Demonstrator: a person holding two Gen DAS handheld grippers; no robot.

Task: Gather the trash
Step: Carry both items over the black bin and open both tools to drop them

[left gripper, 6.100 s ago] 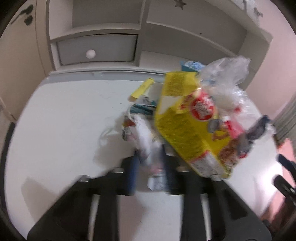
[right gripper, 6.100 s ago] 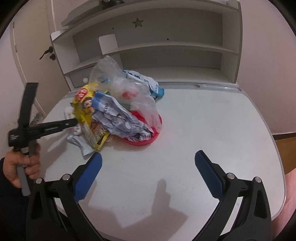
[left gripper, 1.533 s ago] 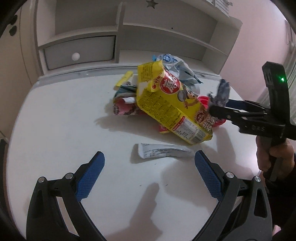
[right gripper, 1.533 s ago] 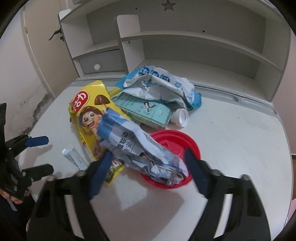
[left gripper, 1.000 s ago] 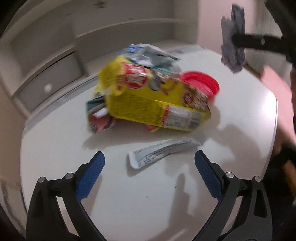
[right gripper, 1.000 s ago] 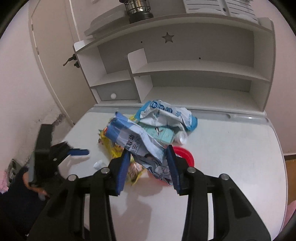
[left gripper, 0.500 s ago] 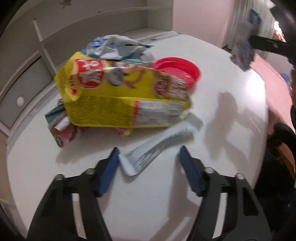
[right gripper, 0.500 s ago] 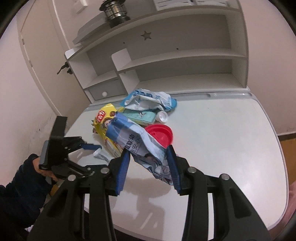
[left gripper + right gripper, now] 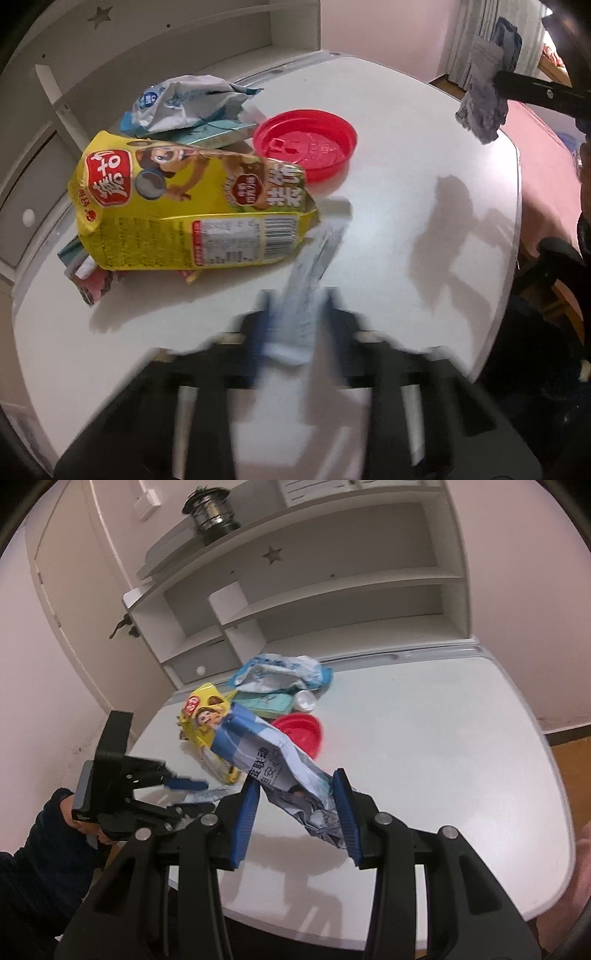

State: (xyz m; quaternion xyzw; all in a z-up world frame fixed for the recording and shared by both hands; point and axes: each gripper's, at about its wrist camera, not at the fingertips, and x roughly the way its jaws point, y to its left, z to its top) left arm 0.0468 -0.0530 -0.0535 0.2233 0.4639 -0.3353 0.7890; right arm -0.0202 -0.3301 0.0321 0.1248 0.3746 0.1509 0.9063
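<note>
With the right gripper clamped on a crumpled blue-and-white foil bag held above the white table, the left gripper has just been closing around a slim silvery sachet lying beside the yellow snack box, so next it likely needs a firm pinch and lift.

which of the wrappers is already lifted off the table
The crumpled blue-and-white wrapper, clamped in the right gripper above the table. The yellow snack bag and the pale blue bag lie on it.
</note>
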